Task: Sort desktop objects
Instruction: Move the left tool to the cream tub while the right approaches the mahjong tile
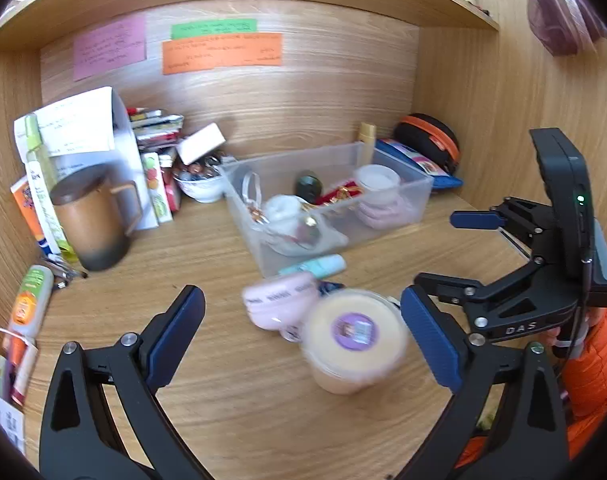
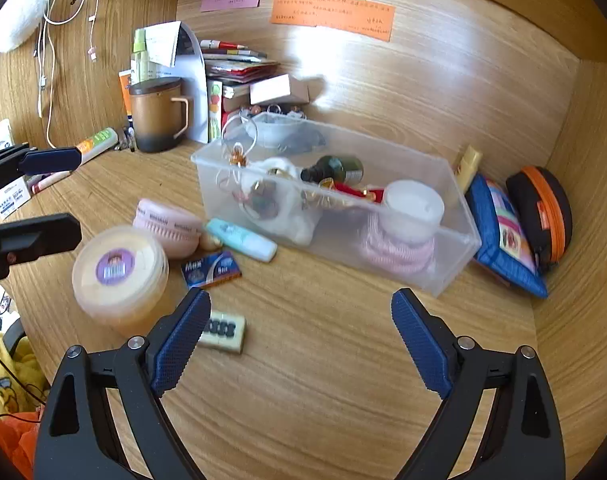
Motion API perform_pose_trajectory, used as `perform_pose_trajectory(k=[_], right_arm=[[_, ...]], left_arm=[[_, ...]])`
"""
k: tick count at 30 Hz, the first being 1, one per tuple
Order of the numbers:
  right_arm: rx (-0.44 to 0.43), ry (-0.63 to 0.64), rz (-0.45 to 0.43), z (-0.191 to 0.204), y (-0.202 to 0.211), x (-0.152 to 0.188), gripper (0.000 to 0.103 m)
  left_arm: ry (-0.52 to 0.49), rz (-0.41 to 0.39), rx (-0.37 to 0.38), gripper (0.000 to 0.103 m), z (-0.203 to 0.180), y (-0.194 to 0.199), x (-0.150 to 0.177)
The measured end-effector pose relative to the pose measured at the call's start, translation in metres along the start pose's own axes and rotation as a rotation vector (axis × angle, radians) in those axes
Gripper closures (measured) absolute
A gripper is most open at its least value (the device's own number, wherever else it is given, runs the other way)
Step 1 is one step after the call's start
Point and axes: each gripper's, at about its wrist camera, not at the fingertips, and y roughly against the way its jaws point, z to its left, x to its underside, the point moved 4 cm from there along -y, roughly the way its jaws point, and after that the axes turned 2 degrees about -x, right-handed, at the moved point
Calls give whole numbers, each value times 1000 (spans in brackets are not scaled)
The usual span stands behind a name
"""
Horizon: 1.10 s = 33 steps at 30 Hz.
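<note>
A clear plastic bin (image 1: 415, 196) (image 2: 455, 236) holds a dark bottle (image 2: 337, 168), a white-lidded jar (image 2: 413, 204), a pink item and trinkets. In front of it lie a yellow round tub with a purple label (image 1: 353, 340) (image 2: 117, 276), a pink case (image 1: 281, 300) (image 2: 169, 226), a mint tube (image 1: 317, 266) (image 2: 243, 238), a blue packet (image 2: 211, 270) and a white domino-like tile (image 2: 223, 330). My left gripper (image 1: 303, 340) is open, with the tub and pink case between its fingers. My right gripper (image 2: 299, 340) is open and empty above the desk; its left fingertip (image 2: 183, 336) is next to the tile.
A brown lidded mug (image 1: 91, 220) (image 2: 157, 114), books, a bowl of beads (image 1: 199, 184) and tubes crowd the back left. A blue pouch (image 2: 503, 240) and a black-and-orange case (image 2: 543, 210) lie right of the bin. Wooden walls enclose the desk.
</note>
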Motion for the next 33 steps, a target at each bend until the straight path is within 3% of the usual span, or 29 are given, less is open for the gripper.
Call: perform_pose_trajectory(k=[12,19,28,33], right_arm=[[-116,-16,101,9,-16,27,12],[-112,35,148,20,-32,28,13],[-140,33,193,24,-47,24,22],[-152,31,186,26,-49,21,27]], left_arm=[[-14,102,21,3,-24,-30,26],[20,177,34,3,-18,-54,33],[69,183,64,3,-11,-63,36],[33,130,32,3,-14,-58,34]])
